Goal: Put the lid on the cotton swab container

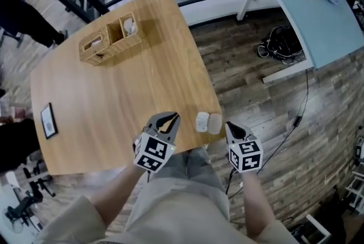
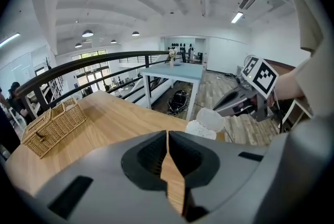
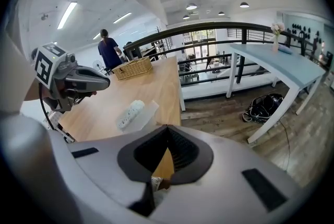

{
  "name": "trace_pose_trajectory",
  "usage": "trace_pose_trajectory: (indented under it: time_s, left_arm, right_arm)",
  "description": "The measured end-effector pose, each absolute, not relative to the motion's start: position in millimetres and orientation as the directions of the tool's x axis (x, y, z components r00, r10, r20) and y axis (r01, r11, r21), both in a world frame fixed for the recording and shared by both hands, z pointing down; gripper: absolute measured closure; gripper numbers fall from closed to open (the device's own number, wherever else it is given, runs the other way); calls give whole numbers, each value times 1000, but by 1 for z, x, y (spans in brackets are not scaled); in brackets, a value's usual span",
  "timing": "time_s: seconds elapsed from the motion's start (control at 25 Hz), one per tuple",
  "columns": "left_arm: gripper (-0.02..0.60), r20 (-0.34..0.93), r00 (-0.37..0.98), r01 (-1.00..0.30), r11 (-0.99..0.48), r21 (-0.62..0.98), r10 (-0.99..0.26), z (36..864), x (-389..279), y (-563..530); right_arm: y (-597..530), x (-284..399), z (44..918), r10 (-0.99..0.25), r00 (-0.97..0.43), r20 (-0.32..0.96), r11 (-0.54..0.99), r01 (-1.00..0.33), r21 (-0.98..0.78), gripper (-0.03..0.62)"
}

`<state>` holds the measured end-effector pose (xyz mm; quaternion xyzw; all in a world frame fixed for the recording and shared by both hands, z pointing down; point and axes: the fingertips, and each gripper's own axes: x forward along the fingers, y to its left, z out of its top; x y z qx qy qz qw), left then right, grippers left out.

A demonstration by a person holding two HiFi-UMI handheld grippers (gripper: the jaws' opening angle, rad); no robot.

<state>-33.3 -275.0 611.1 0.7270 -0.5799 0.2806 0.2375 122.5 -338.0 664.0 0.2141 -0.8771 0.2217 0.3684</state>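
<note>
Your left gripper (image 1: pixel 163 122) is pinched together, jaws meeting tip to tip with nothing between them, over the near edge of the desk (image 1: pixel 114 106). Your right gripper (image 1: pixel 232 129) is closed the same way and empty, just off the desk's corner and above the floor (image 1: pixel 256 78). The container (image 1: pixel 202 122) sits between the two, just right of your left gripper. The lid (image 1: pixel 215 123) lies beside it on your right gripper's side, close to the desk edge. Ahead of your left gripper the desk lies open up to the basket (image 1: pixel 111 39).
</note>
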Motion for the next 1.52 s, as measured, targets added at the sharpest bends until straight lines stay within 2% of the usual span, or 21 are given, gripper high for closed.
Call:
trace_pose_trajectory:
  time_s: [0.64,1.24,1.52]
  left_arm:
    - [549,680,157,-982,-183,34,-716,604,-54,-258]
    - [549,675,143,-988,-140,59,-723,608,-73,-239]
    - [549,681,147,-988,-142,64,-717,611,-72,-234]
  right_arm:
    - [-312,64,635,-99,-720,687,863,-406,-301,568]
    - [-290,27,648,-60,-600,798,962,-249,-114,568]
    - [-292,25,649,-57,-621,782,953,-268,-144,568]
